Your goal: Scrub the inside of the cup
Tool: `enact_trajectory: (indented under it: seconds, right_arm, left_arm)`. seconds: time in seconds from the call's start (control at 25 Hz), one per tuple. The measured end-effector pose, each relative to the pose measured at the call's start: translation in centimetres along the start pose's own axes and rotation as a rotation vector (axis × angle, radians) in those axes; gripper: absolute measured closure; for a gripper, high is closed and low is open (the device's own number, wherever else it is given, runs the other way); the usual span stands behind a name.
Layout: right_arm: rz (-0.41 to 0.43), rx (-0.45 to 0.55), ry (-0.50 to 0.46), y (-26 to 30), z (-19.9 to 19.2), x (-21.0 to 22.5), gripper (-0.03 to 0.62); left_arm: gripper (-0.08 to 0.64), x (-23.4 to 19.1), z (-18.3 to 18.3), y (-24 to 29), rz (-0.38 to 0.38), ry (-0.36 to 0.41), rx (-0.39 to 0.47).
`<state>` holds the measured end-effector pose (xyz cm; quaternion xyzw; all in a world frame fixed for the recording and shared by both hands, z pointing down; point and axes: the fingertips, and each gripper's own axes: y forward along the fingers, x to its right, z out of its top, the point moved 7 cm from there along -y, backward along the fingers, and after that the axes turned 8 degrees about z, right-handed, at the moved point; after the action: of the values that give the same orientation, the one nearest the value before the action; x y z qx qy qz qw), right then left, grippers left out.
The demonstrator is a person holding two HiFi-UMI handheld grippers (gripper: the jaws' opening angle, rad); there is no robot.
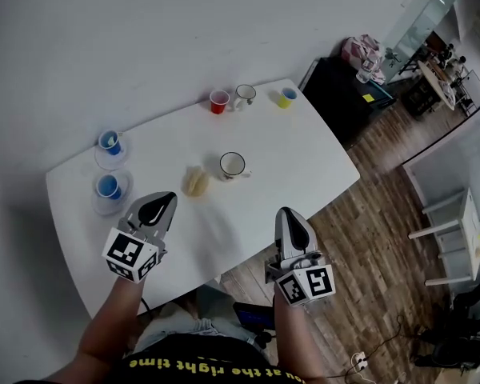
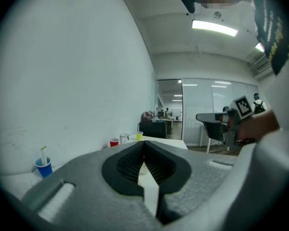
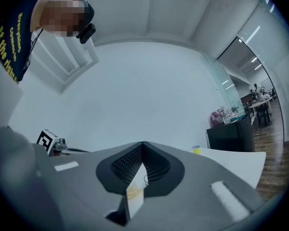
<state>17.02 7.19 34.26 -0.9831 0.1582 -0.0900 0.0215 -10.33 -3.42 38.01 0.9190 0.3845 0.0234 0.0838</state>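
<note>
My left gripper and right gripper hover by the table's near edge, jaws pressed together, empty. The white mug stands mid-table, with a yellowish sponge just to its left. I'd spread both jaws first, then steady the mug with the right and take the sponge with the left.

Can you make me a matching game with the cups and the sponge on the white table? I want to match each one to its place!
Things:
1. red cup
2. yellow cup
3. sponge
4. blue cups

Places, in the head view:
A. on clear saucers, left side of the table
B. beside the middle white mug
C. right end of the far row
D. left end of the far row

Pairs: 1-D, 2-C, 3-B, 4-A
</note>
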Motion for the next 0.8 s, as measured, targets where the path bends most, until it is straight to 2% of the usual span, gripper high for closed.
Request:
enact_trajectory:
  seconds: [0.44,0.8]
  right_arm:
    - [0.162,-0.054,-0.022,5.8,-0.4,6.2,0.586]
    - [0.216,-0.090,0.001,7.7,-2.1,7.5,0.584]
  left_arm:
    - [0.560,-0.4,-1.9,5.9,0.081,-0.004,-0.074]
    - [0.560,-1.2,-2.9,7.6,0.116,0.006,-0.116]
